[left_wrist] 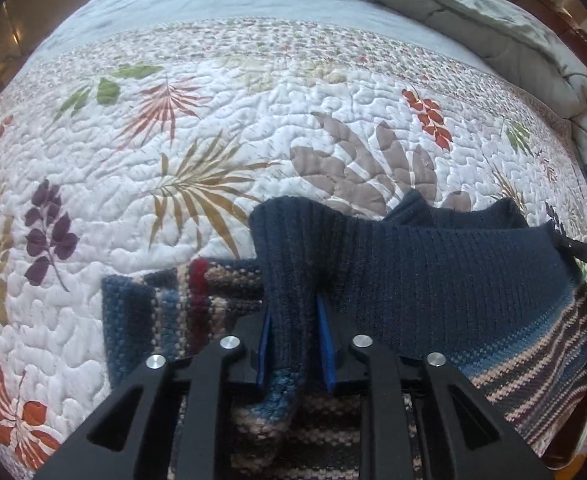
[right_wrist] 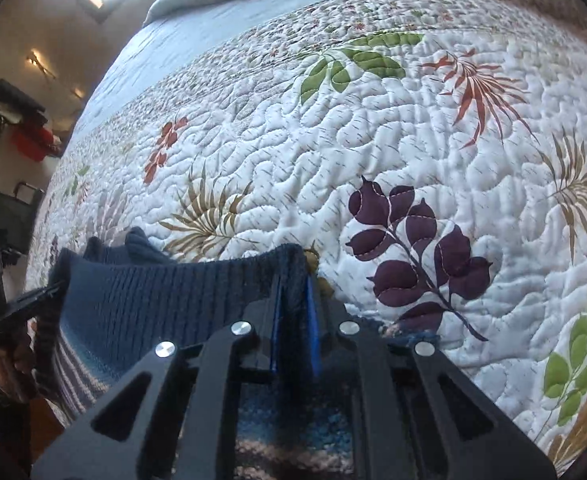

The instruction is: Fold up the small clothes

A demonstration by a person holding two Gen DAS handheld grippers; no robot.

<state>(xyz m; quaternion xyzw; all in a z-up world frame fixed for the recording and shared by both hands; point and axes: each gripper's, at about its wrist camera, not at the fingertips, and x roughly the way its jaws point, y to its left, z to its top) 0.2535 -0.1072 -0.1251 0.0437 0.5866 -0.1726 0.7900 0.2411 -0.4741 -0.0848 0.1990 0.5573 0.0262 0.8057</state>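
Gripping the navy hem of the sweater [left_wrist: 433, 264] in both hands, my left tool [left_wrist: 293, 344] and right tool [right_wrist: 293, 324] are each clamped on a corner of it, the edge stretched between them above the bed [left_wrist: 253, 140] near its front edge. I'd keep both corners level and taut, then lay the hem squarely over the striped body.

Navy ribbed, stripe-bodied sweater [left_wrist: 433, 264]; white leaf-print quilt [left_wrist: 173, 140]; grey-green duvet [left_wrist: 473, 12]; blue-padded black tools.
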